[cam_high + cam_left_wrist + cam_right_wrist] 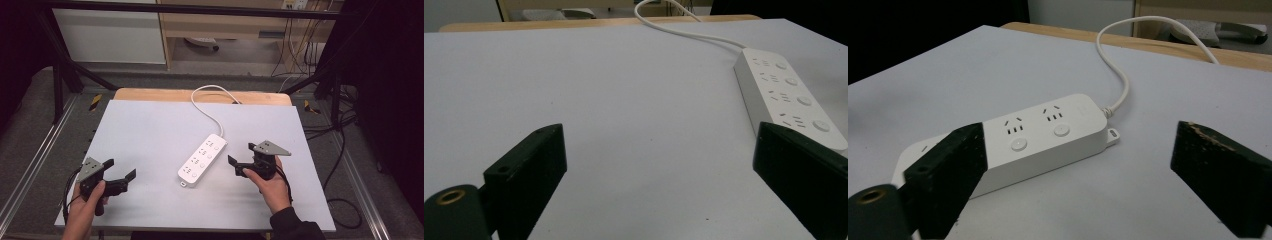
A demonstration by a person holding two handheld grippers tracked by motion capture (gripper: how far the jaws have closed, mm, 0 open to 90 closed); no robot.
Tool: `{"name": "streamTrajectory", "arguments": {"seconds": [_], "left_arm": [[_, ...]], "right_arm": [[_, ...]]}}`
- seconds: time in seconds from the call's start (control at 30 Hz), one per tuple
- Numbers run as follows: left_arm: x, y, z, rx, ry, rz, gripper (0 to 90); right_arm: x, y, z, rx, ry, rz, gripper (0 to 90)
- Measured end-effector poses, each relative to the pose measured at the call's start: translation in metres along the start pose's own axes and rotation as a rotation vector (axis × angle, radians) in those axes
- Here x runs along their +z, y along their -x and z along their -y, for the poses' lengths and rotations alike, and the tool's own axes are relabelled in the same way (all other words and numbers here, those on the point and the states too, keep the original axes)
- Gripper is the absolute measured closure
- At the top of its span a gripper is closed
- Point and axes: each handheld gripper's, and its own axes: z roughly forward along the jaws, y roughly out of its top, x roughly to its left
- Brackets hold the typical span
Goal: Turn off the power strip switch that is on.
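A pale grey sheet [150,150] covers a wooden table [150,94] that stands inside a dark metal frame, with carpeted floor around it and light wooden furniture and a tangle of cables at the back of the room. Nearest the person's side, at the front left corner of the sheet, the left hand [82,212] holds the left gripper [121,171] low over the surface with its jaws spread wide and nothing between them; in the left gripper view the two black jaws stand well apart over bare sheet. On the other side, a little farther in, the right hand [272,185], in a dark sleeve, holds the right gripper [241,154], which points toward the middle of the table, its jaws likewise parted and empty. Between the two grippers, nearer the right one, a white power strip [202,159] lies flat on the sheet, set on a diagonal, with four socket groups and a round button beside each. In the right gripper view it lies just ahead of the jaws, and the left jaw covers part of its near end. From its far end a white cord [212,116] curves away, loops at the back edge of the table and drops out of sight behind it.
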Motion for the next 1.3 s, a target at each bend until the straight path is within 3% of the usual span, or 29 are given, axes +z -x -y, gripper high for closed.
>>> {"name": "streamTrajectory", "arguments": {"seconds": [0.2, 0.4, 0.6, 0.67, 1.07, 1.3], "left_arm": [[0.001, 0.0, 0.001, -0.002, -0.007, 0.008, 6.8], [-0.002, -0.004, 0.004, -0.014, -0.013, -0.029, 6.7], [-0.001, -0.007, 0.003, -0.035, -0.005, -0.017, 7.4], [-0.001, -0.006, 0.002, -0.024, -0.009, -0.009, 7.3], [0.001, 0.001, 0.003, 0.001, -0.022, -0.003, 7.1], [0.003, 0.003, 0.003, 0.008, -0.026, 0.006, 7.2]], "right_arm": [[0.01, -0.005, 0.001, 0.029, 0.001, -0.043, 28.7], [0.017, -0.014, 0.003, 0.012, -0.014, -0.067, 49.4], [0.024, -0.017, 0.003, 0.009, -0.008, -0.076, 64.1], [0.027, -0.017, 0.001, -0.004, 0.002, -0.074, 68.4], [0.057, -0.027, -0.009, -0.085, -0.017, -0.084, 86.2], [0.067, -0.028, -0.007, -0.094, -0.02, -0.085, 90.0]]}}
